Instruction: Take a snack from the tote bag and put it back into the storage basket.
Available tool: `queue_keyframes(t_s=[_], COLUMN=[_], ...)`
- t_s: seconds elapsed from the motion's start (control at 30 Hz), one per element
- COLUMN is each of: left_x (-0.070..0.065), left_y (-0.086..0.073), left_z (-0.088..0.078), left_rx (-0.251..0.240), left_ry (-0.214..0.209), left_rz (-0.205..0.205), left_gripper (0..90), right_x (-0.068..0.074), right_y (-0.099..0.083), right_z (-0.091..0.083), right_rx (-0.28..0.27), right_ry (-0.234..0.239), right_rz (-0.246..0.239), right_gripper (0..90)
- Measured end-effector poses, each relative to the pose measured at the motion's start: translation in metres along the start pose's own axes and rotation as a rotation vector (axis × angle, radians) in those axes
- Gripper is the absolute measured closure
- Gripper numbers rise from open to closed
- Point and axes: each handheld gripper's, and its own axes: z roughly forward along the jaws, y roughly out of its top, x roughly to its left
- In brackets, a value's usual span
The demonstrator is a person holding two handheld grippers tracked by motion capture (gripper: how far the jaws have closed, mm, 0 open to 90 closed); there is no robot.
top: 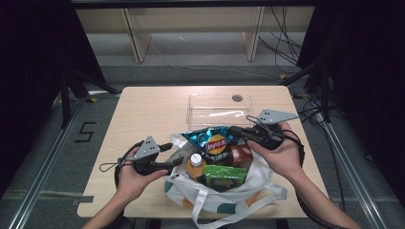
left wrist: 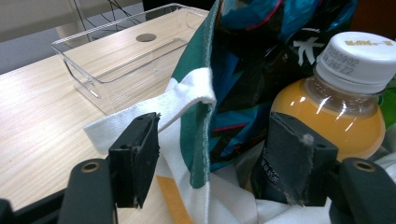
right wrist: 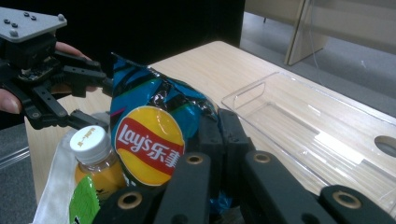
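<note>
Right gripper [right wrist: 219, 140] fingers clamped on the crisp bag [right wrist: 149, 135] edge at the tote bag's [top: 267, 191] one o'clock, left gripper [left wrist: 219, 158] fingers apart astride its rim: thin foil may slip or tear.

The left gripper [top: 177, 153], held in the left hand [top: 132, 179], is shown with jaws apart; the right gripper [top: 235, 130], held in the right hand [top: 281, 151], is shown with jaws closed.
</note>
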Motion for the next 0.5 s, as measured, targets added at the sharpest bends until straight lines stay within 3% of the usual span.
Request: queue_keyframes(t_s=[0.1, 0.13, 0.23, 0.47, 0.5], left_x=[0.000, 0.000, 0.000, 0.000, -0.001], left_y=[0.000, 0.000, -0.001, -0.001, -0.001], left_z=[0.000, 0.000, 0.000, 0.002, 0.002], left_rx=[0.009, 0.009, 0.009, 0.008, 0.010], left_ry=[0.006, 0.005, 0.004, -0.007, -0.004], left_rz=[-0.001, -0.001, -0.004, -0.002, -0.005], left_gripper=[33.9, 34.0, 34.0, 34.3, 34.3], right_x=[0.000, 0.000, 0.001, -0.001, 0.000], right_y=[0.001, 0.001, 0.003, 0.009, 0.009], right_z=[-0.001, -0.001, -0.004, -0.012, -0.013], right_rx=[-0.026, -0.037, -0.063, -0.107, -0.107], right_ry=[0.012, -0.008, -0.001, -0.010, -0.012], right_rz=[0.005, 0.002, 0.019, -0.003, 0.010], right_gripper=[90.0, 90.0, 90.0, 90.0, 90.0])
